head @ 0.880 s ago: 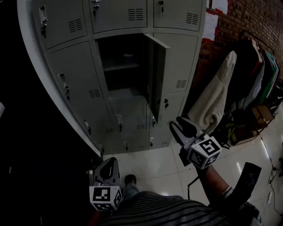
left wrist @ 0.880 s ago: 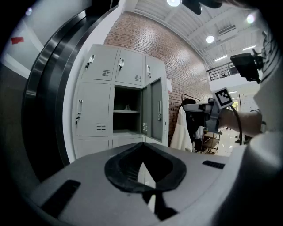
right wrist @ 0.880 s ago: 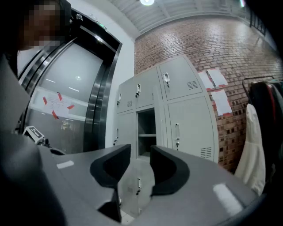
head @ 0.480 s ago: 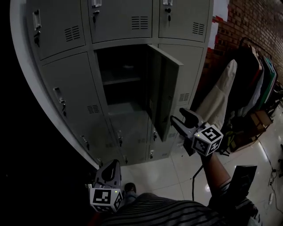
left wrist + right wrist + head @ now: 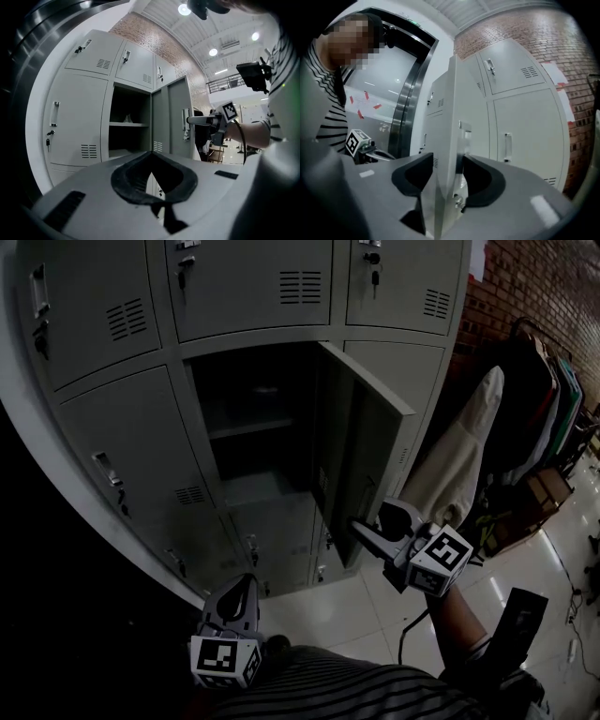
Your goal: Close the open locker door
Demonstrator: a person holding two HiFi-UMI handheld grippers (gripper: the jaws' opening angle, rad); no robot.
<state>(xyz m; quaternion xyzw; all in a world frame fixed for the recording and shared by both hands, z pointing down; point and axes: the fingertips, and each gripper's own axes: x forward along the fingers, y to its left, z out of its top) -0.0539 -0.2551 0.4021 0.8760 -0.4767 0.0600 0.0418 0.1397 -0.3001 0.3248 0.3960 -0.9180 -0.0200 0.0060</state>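
The grey open locker door (image 5: 367, 451) stands out from its dark compartment (image 5: 248, 427), which has one shelf. My right gripper (image 5: 373, 521) is at the door's free edge, low on the door. In the right gripper view the door edge (image 5: 452, 117) runs between the jaws of my right gripper (image 5: 447, 173), which stand wide with a small gap at the right pad. My left gripper (image 5: 239, 589) hangs low near my striped shirt, away from the lockers. In its own view my left gripper (image 5: 151, 154) has its tips together with nothing between them.
Closed lockers (image 5: 122, 437) surround the open one. To the right a white garment (image 5: 459, 460) and dark coats (image 5: 525, 399) hang on a rack before a brick wall (image 5: 544, 282). Glossy floor tiles (image 5: 328, 601) lie below, with a black object (image 5: 523, 615) near my right forearm.
The lockers have come nearer in view. My right gripper has moved left to the open door's edge, which now sits between its jaws. The left gripper has stayed low.
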